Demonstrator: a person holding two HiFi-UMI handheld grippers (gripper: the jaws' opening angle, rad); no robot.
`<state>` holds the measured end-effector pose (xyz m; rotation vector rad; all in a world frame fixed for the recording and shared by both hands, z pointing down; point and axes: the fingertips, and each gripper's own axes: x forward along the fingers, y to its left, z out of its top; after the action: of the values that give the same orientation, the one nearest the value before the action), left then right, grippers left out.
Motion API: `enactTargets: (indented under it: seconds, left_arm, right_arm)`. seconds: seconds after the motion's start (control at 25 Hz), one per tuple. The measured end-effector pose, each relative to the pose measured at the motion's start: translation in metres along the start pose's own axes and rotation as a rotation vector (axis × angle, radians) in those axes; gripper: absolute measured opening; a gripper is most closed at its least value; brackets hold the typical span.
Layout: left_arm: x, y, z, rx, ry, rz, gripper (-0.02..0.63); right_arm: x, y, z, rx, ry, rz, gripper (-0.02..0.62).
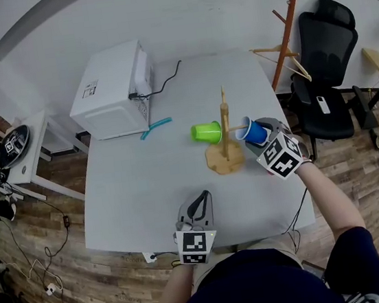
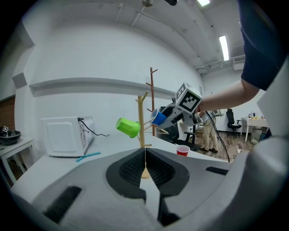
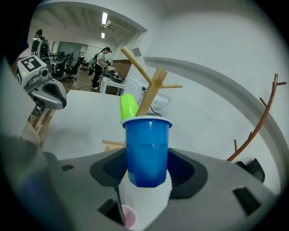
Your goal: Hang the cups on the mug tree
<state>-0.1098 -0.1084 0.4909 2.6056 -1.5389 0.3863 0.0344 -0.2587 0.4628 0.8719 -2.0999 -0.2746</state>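
Far left of the mug tree, well apart from it: white appliance and teal stick, idle (no part in the hanging, by the look).

Front-left of the tree, near the person: left gripper, clenched on nothing, probably parked low to keep clear of the pegs.

Just left of the trunk: green cup, tilted on a peg, already hung.

Just right of the trunk: blue cup, off the table, grasped round its body by the right gripper, mouth turned toward the tree, seemingly to take a right-hand peg.

Peg tip inside that mouth or short of it: no telling, masked by the cup's own body.

Right of the tree from the left gripper view: red cup, half cut off by the table edge, resting place unclear.
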Motion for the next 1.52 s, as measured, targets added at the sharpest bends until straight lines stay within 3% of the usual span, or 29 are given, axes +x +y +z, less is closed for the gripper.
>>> enactTargets:
  seconds: [0.6, 1.52]
  left_arm:
    - [-0.003, 0.008, -0.001, -0.010, 0.000, 0.030, 0.020]
    - [-0.003, 0.011, -0.004, -0.018, 0.001, 0.044, 0.020]
  right_arm:
    - [0.010, 0.010, 0.018, -0.064, -0.012, 0.040, 0.278]
    - [0.025, 0.015, 0.027, -0.081, -0.022, 0.060, 0.278]
